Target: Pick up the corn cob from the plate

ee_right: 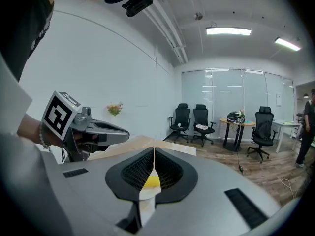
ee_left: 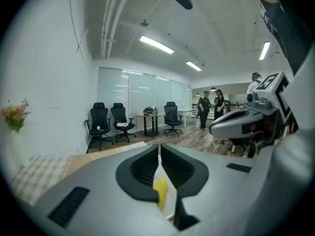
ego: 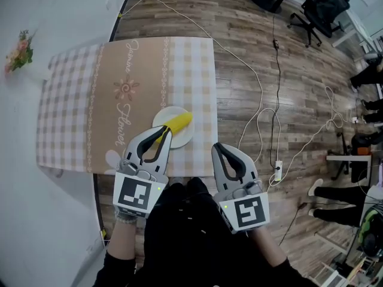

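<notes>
A yellow corn cob (ego: 178, 122) lies across a white plate (ego: 184, 139) near the front right of the table. My left gripper (ego: 164, 131) is shut with nothing in it, its tips over the plate's near left rim, just short of the cob. My right gripper (ego: 217, 146) is also shut and empty, off the table's right edge and to the right of the plate. In the left gripper view the cob (ee_left: 160, 189) shows below the closed jaws of that gripper (ee_left: 160, 146). The right gripper view shows the cob (ee_right: 150, 182) under the closed jaws of the right gripper (ee_right: 154, 151).
A checked and tan tablecloth (ego: 78, 100) covers the table, against a white wall with flowers (ego: 20, 51). White cables (ego: 260, 94) and a power strip (ego: 277, 170) lie on the wooden floor to the right. Office chairs (ego: 320, 8) and people's legs (ego: 335, 196) stand farther right.
</notes>
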Demonstrator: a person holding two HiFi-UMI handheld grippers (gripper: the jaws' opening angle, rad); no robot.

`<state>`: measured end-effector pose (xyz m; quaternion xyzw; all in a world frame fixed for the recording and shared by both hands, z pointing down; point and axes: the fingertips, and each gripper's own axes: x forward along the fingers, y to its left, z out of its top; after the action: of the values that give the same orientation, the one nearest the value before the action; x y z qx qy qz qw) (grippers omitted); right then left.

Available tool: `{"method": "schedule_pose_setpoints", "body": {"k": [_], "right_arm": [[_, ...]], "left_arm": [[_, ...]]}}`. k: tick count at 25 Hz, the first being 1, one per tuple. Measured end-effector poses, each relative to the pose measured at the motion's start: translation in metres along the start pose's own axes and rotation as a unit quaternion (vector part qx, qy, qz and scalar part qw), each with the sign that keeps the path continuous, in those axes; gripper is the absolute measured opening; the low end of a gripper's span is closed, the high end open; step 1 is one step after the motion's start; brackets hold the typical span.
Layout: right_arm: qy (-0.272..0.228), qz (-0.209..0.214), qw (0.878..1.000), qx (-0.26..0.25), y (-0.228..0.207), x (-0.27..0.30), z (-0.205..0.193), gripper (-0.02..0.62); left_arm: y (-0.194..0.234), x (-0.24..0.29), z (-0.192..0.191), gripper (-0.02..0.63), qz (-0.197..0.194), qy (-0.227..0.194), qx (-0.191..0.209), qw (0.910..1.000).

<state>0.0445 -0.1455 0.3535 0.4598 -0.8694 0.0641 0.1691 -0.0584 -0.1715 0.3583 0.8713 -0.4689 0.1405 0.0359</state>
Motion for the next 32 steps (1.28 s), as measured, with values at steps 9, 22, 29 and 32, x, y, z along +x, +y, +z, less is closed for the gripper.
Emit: {"method": "schedule_pose_setpoints", "body": {"k": [9, 22, 29, 32], "right_arm": [[0.021, 0.009, 1.000, 0.010, -0.002, 0.001, -0.020, 0.044], [0.048, 0.003, 0.998, 0.026, -0.011, 0.001, -0.043, 0.044], [0.054, -0.017, 0.998, 0.036, -0.019, -0.001, -0.050, 0.044], [0.060, -0.017, 0.997, 0.040, -0.019, -0.002, -0.054, 0.044]], "left_arm": [[-0.001, 0.030, -0.052, 0.020, -0.037, 0.064, 0.038, 0.9965], [-0.014, 0.072, -0.141, 0.258, -0.108, 0.195, 0.033, 0.9742], [-0.015, 0.092, -0.178, 0.267, -0.135, 0.255, 0.089, 0.9534], [-0.014, 0.098, -0.192, 0.270, -0.142, 0.275, 0.099, 0.9457]]}}
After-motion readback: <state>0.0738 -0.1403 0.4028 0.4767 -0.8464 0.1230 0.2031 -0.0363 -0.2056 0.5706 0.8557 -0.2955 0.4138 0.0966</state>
